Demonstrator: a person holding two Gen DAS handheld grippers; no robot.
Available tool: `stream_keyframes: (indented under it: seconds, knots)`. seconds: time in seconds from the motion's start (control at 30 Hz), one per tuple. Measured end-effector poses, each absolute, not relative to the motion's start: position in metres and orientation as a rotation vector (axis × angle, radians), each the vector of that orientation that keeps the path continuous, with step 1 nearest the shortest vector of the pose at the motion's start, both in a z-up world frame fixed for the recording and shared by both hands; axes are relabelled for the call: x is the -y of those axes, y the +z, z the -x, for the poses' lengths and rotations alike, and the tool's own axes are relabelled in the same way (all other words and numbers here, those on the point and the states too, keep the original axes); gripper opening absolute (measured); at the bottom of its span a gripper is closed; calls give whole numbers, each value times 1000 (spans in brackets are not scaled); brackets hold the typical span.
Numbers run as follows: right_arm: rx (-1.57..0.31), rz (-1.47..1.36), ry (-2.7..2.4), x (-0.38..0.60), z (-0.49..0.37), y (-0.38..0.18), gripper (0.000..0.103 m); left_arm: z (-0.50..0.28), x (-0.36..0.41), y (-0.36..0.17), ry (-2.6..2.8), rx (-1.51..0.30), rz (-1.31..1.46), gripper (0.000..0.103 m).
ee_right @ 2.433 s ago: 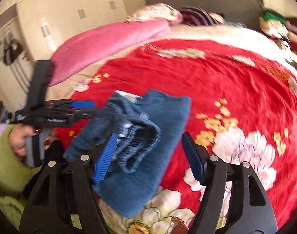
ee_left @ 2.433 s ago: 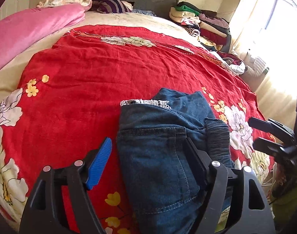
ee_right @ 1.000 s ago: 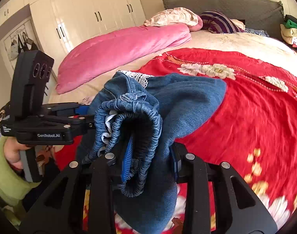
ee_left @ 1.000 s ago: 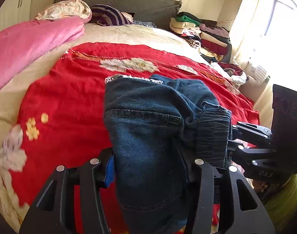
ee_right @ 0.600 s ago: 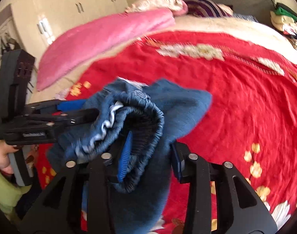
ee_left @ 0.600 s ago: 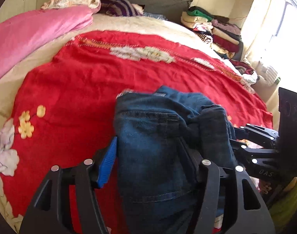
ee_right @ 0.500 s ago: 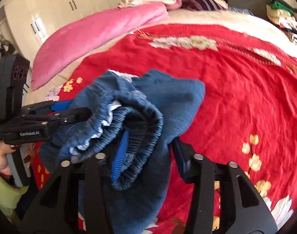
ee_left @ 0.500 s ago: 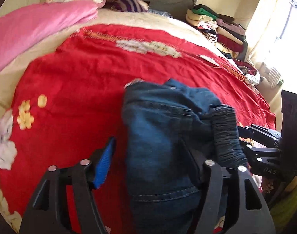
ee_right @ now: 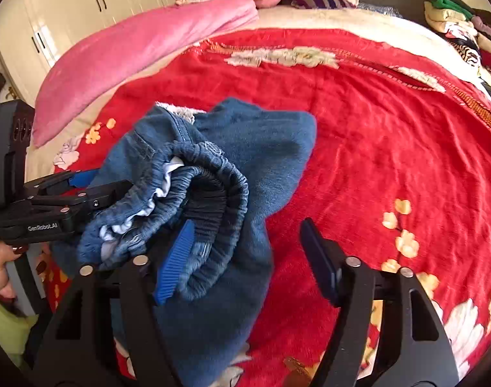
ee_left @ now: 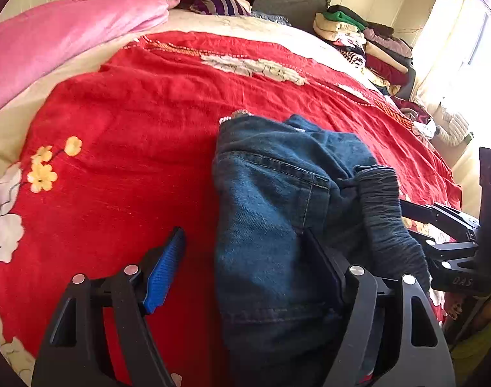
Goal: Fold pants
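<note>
Folded blue jeans [ee_left: 271, 213] lie in a bundle on the red flowered bedspread [ee_left: 132, 122]. My left gripper [ee_left: 245, 267] is open around their near end. Its blue left pad stands clear of the denim and its right finger lies against the fabric. In the right wrist view the jeans [ee_right: 261, 148] show their gathered elastic waistband [ee_right: 213, 190], which rests over the left finger of my right gripper [ee_right: 248, 258]. The right gripper's jaws are opening, and the right pad is free of cloth. Each gripper shows in the other's view: the right gripper [ee_left: 445, 242], the left gripper [ee_right: 67, 200].
A pink duvet [ee_left: 61, 35] and pillows [ee_left: 209, 0] lie at the head of the bed. Stacked folded clothes [ee_left: 368, 38] sit at the back right by a bright curtained window. White wardrobes [ee_right: 84, 9] stand on the left. A person's hand [ee_right: 0, 267] in a green sleeve holds the left gripper.
A second ago both grippers held the jeans bundle raised. It has come down onto the bedspread, and both sets of jaws have spread apart and let go of it.
</note>
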State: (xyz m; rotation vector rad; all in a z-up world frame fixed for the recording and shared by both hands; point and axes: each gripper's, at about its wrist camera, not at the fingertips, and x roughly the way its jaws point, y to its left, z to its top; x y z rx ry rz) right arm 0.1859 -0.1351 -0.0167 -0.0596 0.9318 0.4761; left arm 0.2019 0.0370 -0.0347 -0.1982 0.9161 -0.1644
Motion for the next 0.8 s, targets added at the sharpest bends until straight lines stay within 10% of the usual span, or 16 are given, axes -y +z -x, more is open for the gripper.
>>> stream_keyframes:
  seconds: [0.23, 0.33, 0.8]
  knots:
    - [-804, 83, 441, 147, -156, 19, 81, -180, -41, -9, -149, -852, 204, 73]
    - [-754, 81, 436, 150, -144, 35, 89, -167, -43, 5, -142, -820, 208, 97]
    - [-603, 69, 417, 153, -103, 79, 94, -108, -39, 53, -114, -709, 142, 98]
